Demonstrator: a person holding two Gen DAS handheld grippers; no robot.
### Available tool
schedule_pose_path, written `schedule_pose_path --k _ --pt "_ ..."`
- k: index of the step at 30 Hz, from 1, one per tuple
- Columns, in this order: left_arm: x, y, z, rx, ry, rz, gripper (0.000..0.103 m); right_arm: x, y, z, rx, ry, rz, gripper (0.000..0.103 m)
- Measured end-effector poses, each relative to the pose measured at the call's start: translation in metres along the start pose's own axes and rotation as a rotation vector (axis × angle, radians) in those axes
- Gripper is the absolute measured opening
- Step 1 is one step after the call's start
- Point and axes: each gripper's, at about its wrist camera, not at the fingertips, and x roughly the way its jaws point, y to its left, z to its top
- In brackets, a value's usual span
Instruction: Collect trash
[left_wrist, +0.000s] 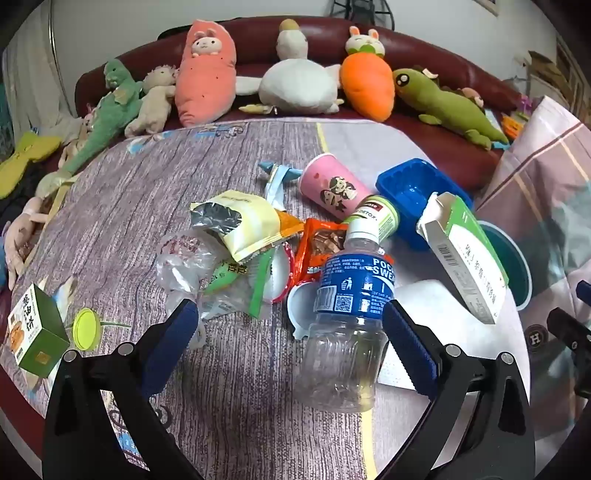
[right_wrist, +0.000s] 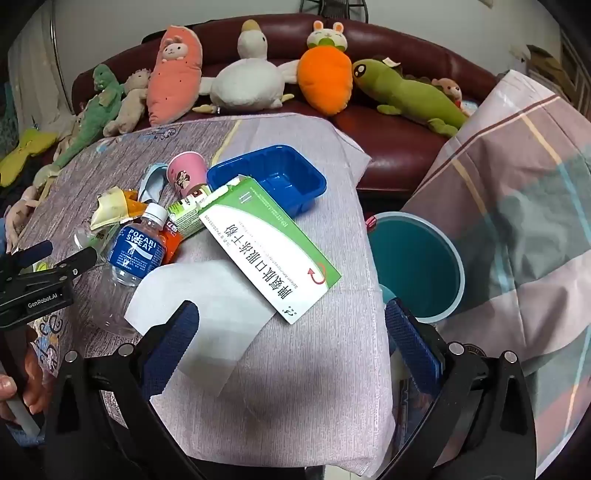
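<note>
**A:** Both tools poised over a littered counter (right_wrist: 295, 387), nothing yet lifted. Which step is this?

**B:** The approach, by the look of it. The left gripper (left_wrist: 288, 325) stands wide, angled down at a clear plastic bottle (left_wrist: 347, 332) lying on its side; the bottle sits between the spread fingers, nearer the right one, but I cannot tell whether it touches, and no pad presses on it.

**A:** And the other?

**B:** The right gripper (right_wrist: 291, 325) is equally wide and empty, hovering over a white paper sheet (right_wrist: 207, 314), with a green-and-white carton (right_wrist: 266, 254) lying just beyond.

**A:** Where does the trash go?

**B:** Likely the teal bin (right_wrist: 452, 291) below the counter's right edge. Wrappers, a pink cup (left_wrist: 332, 188) and a blue tray (left_wrist: 413, 184) remain in the heap.

**A:** Next move?

**B:** Probably centre the left fingers on the bottle's body and close; it is smooth and round, so it could roll away.
</note>
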Motion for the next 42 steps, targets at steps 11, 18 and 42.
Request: schedule_pose_path --k 11,18,42 --pt "-0.021 0.005 -0.005 -0.010 -0.023 -0.033 0.099 -0.006 0.000 0.003 -0.007 -0.022 0.000 0.097" --pt "-0.015 -0.005 0.003 0.022 -0.017 -0.012 0.099 -0.010 -0.001 0.006 -0.010 -0.029 -0.001 0.097" --pt "-0.008 0.004 0.008 -0.023 0.027 -0.055 0.099 -0.019 -0.008 0.015 -0.020 -0.049 0.004 0.097"
